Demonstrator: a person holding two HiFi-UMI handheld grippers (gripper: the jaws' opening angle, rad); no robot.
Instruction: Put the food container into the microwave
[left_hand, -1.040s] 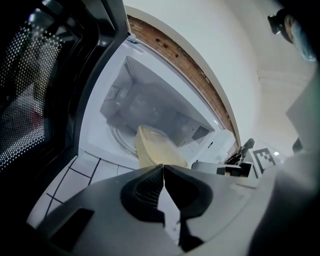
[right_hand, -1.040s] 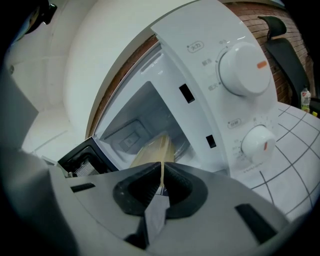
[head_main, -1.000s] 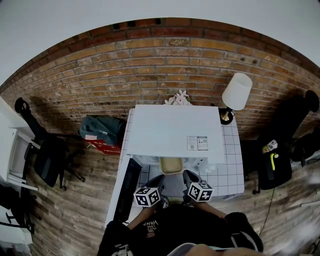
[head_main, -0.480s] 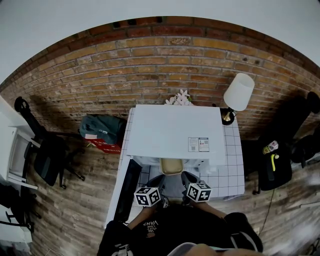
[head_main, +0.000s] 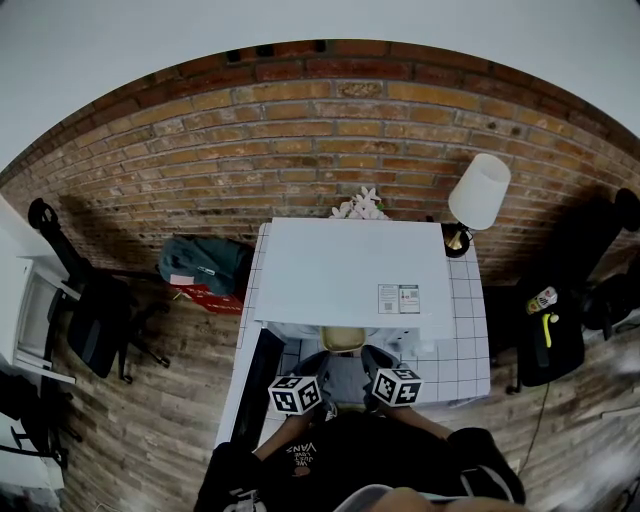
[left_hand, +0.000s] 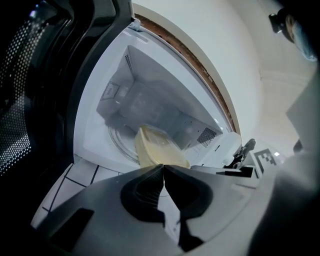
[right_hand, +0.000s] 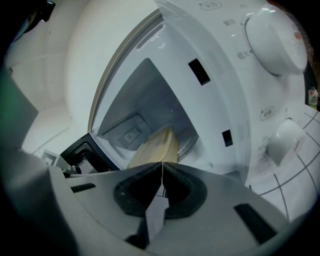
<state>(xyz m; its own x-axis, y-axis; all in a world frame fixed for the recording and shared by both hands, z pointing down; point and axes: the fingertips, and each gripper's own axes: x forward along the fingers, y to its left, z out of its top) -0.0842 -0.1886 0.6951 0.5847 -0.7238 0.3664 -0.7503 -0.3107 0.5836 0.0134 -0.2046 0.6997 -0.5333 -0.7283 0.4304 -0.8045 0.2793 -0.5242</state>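
The beige food container (head_main: 342, 339) sits in the mouth of the white microwave (head_main: 345, 265), partly under its top. My left gripper (head_main: 318, 359) and right gripper (head_main: 372, 355) flank its near edge. In the left gripper view the shut jaws (left_hand: 163, 166) meet at the container's (left_hand: 155, 150) near rim, over the glass turntable (left_hand: 119, 141). The right gripper view shows the same: shut jaws (right_hand: 162, 163) touching the container (right_hand: 157, 147) inside the white cavity. The rim between the jaws is hidden.
The black microwave door (head_main: 258, 385) hangs open to the left. Control dials (right_hand: 275, 35) sit on the right of the cavity. A lamp (head_main: 478, 195) and flowers (head_main: 358, 205) stand on the tiled table (head_main: 465, 345). A chair (head_main: 95, 320) and bag (head_main: 205, 262) are at left.
Both grippers have edged toward the microwave, and the container sits slightly deeper under its top. The head view has shifted a little.
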